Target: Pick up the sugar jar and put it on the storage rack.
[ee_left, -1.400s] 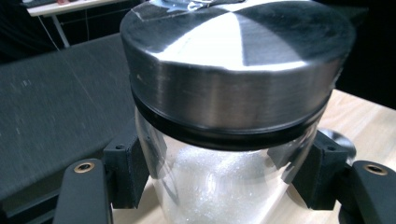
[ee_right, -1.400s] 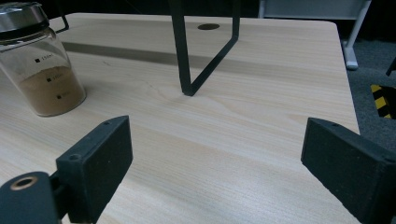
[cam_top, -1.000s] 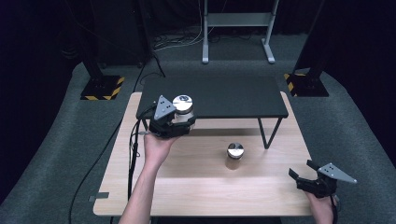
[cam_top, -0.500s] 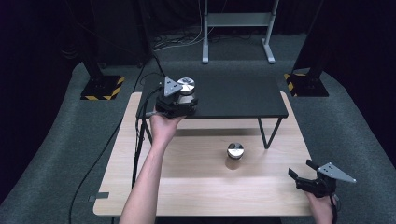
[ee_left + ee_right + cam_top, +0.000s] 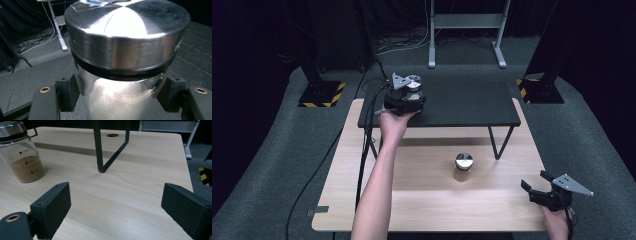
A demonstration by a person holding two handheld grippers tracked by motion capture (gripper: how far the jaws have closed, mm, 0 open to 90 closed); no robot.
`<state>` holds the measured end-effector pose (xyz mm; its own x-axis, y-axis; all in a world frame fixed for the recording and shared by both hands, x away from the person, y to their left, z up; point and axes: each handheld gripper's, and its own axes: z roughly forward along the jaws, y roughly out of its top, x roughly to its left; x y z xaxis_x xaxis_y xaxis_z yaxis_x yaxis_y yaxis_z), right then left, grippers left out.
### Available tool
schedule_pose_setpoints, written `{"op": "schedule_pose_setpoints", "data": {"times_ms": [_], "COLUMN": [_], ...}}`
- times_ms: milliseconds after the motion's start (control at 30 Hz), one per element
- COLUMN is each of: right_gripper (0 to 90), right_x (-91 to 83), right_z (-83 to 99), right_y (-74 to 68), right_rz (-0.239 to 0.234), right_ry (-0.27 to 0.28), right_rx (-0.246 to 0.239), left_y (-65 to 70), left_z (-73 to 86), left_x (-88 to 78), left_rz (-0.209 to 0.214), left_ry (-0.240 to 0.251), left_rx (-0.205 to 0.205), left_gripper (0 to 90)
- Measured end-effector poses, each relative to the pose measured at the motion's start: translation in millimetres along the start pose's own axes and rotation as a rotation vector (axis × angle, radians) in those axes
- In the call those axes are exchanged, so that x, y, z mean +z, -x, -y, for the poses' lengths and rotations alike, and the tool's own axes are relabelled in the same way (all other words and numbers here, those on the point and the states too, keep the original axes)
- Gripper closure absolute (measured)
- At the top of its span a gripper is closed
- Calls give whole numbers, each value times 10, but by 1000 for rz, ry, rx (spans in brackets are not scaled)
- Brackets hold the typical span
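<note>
My left gripper [image 5: 408, 96] is shut on a glass jar [image 5: 413, 86] with a steel lid and white grains inside, over the left end of the black shelf [image 5: 462, 102]. In the left gripper view the jar [image 5: 120, 75] sits upright between both black pads, its lid towards the camera. A second jar [image 5: 463, 166] with a steel lid and brown powder stands on the wooden table [image 5: 412, 200] in front of the shelf; in the right gripper view this jar [image 5: 21, 152] is at the far left. My right gripper [image 5: 537, 192] rests open at the table's front right corner, nothing between its pads.
The black shelf stands on thin metal legs [image 5: 494, 142] across the back of the table; one leg [image 5: 110, 152] is straight ahead of the right gripper. Cables [image 5: 364, 135] hang off the table's left side. Grey carpet and stand bases [image 5: 319, 92] surround the table.
The left hand has carried the white-grain jar away from the person and to the right, onto the shelf's left end. The right gripper has stayed put.
</note>
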<state>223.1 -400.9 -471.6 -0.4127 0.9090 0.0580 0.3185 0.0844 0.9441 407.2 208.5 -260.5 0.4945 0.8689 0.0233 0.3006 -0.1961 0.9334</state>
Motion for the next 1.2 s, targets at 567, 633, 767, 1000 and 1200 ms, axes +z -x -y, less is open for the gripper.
{"op": "schedule_pose_setpoints", "data": {"times_ms": [567, 633, 767, 1000, 1200], "right_gripper": [75, 75, 75, 75, 75], "right_x": [15, 12, 12, 23, 26], "right_z": [-5, -2, 0, -7, -3], "right_y": [-6, -6, -7, -13, -25], "right_rz": [-4, -3, -4, -10, -12], "right_ry": [-6, -5, -5, -11, -12], "right_rx": [-6, -5, 1, 1, 0], "left_y": [-75, -92, -115, -47, -33], "left_z": [-13, 10, 86, 320, 623], "left_x": [-299, -395, -596, -890, -1068], "left_rz": [-10, -8, 2, -7, -9], "left_ry": [15, 23, 36, 60, 78], "left_rx": [-1, 2, 20, 91, 121], "left_gripper": [93, 73, 68, 67, 84]}}
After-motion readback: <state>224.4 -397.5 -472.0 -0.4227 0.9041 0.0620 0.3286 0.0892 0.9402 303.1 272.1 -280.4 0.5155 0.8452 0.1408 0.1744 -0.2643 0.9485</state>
